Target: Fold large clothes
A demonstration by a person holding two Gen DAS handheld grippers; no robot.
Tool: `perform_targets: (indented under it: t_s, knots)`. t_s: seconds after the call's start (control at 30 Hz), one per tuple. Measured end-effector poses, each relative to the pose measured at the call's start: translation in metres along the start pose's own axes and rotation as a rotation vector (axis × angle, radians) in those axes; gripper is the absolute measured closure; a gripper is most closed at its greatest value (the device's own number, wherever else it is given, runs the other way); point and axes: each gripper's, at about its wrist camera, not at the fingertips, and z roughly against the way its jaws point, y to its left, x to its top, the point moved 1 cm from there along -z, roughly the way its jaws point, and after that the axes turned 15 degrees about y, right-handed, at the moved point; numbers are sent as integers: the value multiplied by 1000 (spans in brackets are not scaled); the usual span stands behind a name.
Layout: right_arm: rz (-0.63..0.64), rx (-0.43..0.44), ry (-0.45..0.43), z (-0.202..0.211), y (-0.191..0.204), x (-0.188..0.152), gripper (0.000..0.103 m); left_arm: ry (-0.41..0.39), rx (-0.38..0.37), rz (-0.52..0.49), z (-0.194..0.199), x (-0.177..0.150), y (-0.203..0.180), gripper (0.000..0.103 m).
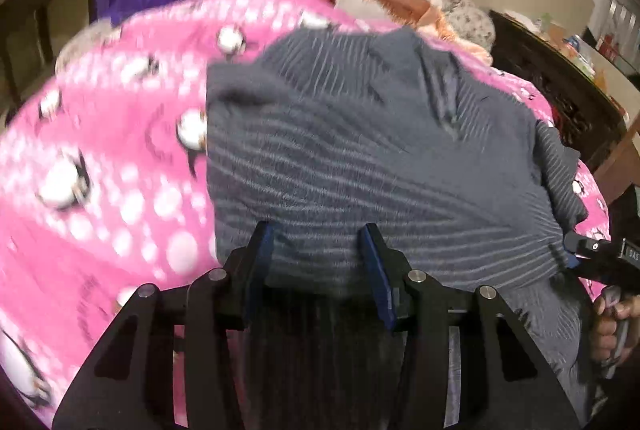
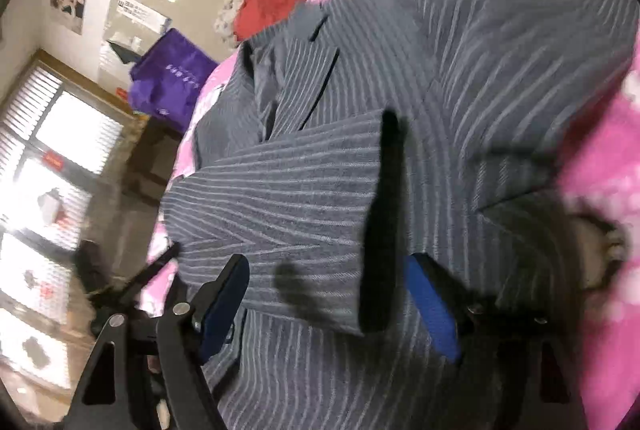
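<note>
I see a big grey striped jacket (image 1: 360,134) lying on a pink blanket (image 1: 100,158) with white dots and penguins. My left gripper (image 1: 320,262) is right over the near edge of the jacket. Its two blue pads are apart, with grey cloth showing between them, but I cannot tell if they are pinching it. My right gripper (image 2: 332,306) sits low over a folded sleeve (image 2: 288,206) of the jacket. Its pads are wide apart and hold nothing; the sleeve's dark cuff (image 2: 384,222) lies between them. Past the far edge of the blanket I see a red cloth (image 2: 272,2) and a purple bag (image 2: 172,86).
</note>
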Motion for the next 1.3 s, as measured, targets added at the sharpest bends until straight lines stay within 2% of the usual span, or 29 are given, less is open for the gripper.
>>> perform_targets:
  t_s: [0.1,0.2,0.33,0.43,0.57,0.8,0.97,1.1,1.23,1.3]
  knots:
    - [-5,78,-29,-6,-1,8,23,-34,6,0,3,-6,-2,57]
    - [24,72,-61,-13,3,1,23,-42,-2,10,1,-8,0,56]
    - [114,-69,-70,-20,23,-12,23,-40,1,6,-1,-9,0,54]
    - [96,-187,-48,-22,31,-15,21,-38,8,-2,-1,-9,-1,53]
    - [38,-234,-7,-23,39,-19,12,-37,8,-2,-1,-9,0,53]
    - [-76,-160,-2,-4,23,-48,11,-41,-21,12,-2,-8,3,53]
    - [-70,-204,18,-3,29,-61,11,-41,-23,12,-2,-8,3,53]
    - [-23,-253,44,-8,37,-67,3,-42,-43,16,-1,-9,4,53]
    - [4,-255,67,-10,38,-67,0,-46,-57,21,0,-10,6,53]
    - [-17,-221,55,-6,34,-66,1,-49,-56,22,0,-11,5,53]
